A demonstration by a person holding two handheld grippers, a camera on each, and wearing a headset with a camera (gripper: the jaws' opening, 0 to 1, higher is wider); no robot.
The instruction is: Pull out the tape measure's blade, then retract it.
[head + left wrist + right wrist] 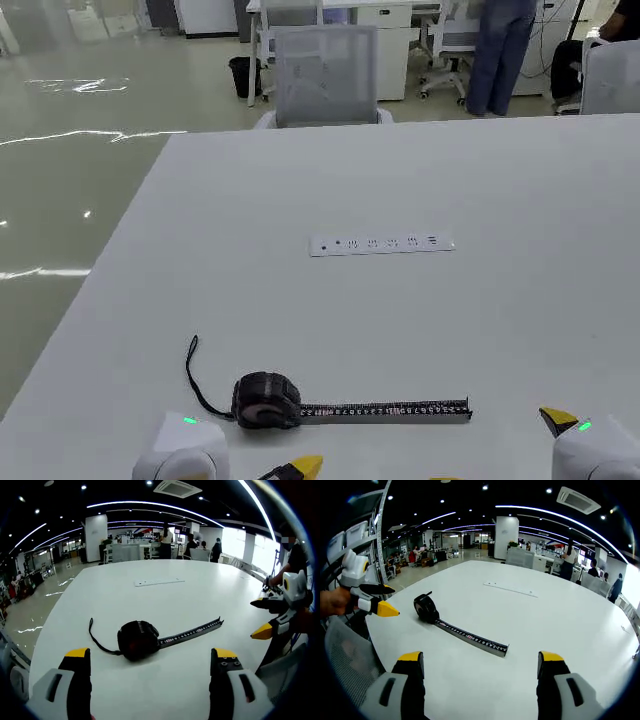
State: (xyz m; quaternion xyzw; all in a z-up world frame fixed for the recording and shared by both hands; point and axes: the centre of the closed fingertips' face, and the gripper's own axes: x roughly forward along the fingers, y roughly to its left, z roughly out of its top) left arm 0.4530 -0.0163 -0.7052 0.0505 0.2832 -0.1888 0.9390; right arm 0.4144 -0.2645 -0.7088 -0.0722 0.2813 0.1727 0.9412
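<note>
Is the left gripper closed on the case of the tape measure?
No, the left gripper is open, and the tape measure lies on the table ahead of its jaws.

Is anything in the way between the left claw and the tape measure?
Nothing visible does. Only bare table lies between the open left claw and the tape measure. The power strip sits well beyond it.

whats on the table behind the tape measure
Beyond the tape measure is bare white table, then a flat white socket strip lying on the top. Past the far edge stands a grey mesh chair. The spot under the case is covered.
</note>
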